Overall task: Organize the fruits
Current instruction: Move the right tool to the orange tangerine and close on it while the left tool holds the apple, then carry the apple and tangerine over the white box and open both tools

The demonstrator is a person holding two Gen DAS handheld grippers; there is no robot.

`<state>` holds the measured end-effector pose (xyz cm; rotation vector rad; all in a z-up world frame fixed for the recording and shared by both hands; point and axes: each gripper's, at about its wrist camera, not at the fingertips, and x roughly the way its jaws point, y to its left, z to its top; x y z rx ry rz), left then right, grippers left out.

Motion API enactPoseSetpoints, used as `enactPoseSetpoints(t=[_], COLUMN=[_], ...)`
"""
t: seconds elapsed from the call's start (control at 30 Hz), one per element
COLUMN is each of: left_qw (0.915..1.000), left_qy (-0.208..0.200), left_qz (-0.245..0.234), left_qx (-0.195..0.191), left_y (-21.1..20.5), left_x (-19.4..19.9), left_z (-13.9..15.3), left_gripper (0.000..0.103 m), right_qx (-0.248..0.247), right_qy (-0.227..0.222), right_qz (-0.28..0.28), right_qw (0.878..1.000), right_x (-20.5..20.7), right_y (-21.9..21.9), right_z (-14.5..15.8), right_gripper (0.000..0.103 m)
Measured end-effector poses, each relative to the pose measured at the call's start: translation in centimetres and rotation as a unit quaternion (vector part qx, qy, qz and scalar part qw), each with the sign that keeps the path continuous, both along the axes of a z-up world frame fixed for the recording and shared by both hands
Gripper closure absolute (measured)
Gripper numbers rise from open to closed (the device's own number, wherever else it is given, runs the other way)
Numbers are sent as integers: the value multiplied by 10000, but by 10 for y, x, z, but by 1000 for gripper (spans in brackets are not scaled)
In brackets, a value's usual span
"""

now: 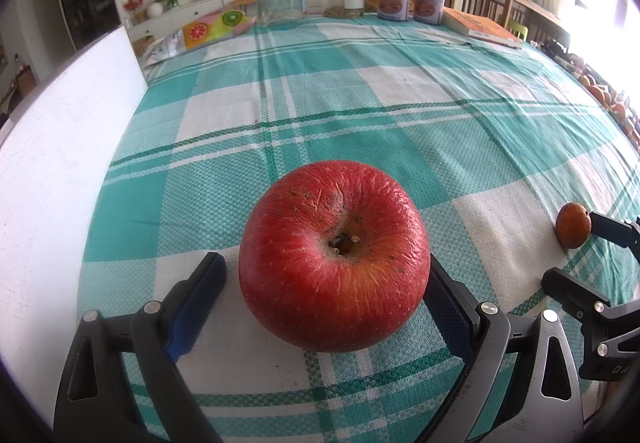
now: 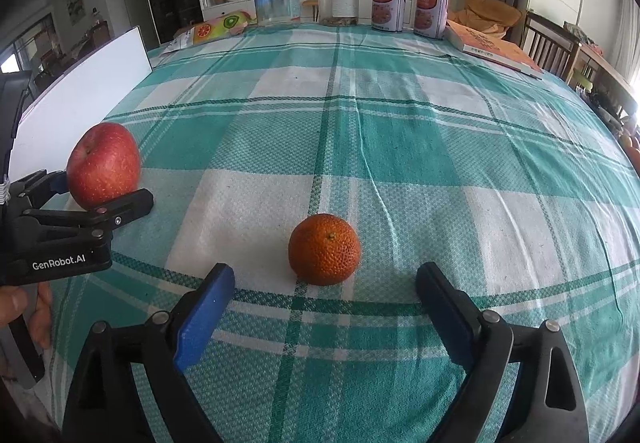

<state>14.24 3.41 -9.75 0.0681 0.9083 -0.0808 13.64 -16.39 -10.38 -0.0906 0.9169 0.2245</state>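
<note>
**Both grippers lining up on fruit, nothing gripped yet**

The left gripper [image 1: 326, 283] is bracketing the apple [image 1: 334, 255] on the checked cloth [image 1: 360, 103]: right pad touching or nearly so, left pad apart, so it is sitting open. The right gripper [image 2: 324, 283] is gaping wide just short of the orange [image 2: 324, 249]. Judged next: the left closing, the right advancing first. Only the right wrist view is showing the apple resting on the table; the left view is showing its stem end.

The apple [image 1: 334, 263] is red with yellow streaks near the stem. The orange [image 2: 324, 249] is deep orange, dimpled. The cloth [image 2: 400, 147] on the worktop is teal-and-white plaid. Claw pads [image 2: 204, 317] are blue.
</note>
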Motion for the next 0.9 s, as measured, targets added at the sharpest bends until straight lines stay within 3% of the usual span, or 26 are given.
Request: enactPoseSetpoints(t=[0.23,0.33,0.47,0.57,0.63,0.7,0.73,0.8,0.9], left_qw=[10000,9996,9937,9930,9948,9951,9952,9968,9934], left_qy=[3,120,347,372,382,350,316,206,322], left_qz=[-3,-211,-413,-403,-403,-407,-411,-291,-200], left_qx=[-11,-144,-984,-1046,-854,-826,-836,-709,-1085], left_y=[1,4,23,24,19,14,12,12,20], left_x=[0,-2,-16,-16,-12,-9,-8,-6,-13], left_z=[0,2,8,9,10,13,14,17,22], left_gripper=[6,8,8,8,9,10,12,34,34], right_qx=[93,446,881,684,547,479,449,570,882], right_qy=[9,1,-15,70,211,237,252,363,432], right_qz=[41,61,9,60,78,17,-46,-128,-225], right_qw=[9999,9990,9961,9976,9982,9986,9987,9976,9949], right_x=[-1,-6,-14,-3,6,13,15,17,7], right_y=[-1,-10,-20,-11,-5,-5,-7,-13,-23], right_z=[1,4,11,11,9,9,10,13,19], right_gripper=[7,7,7,10,25,32,45,72,73])
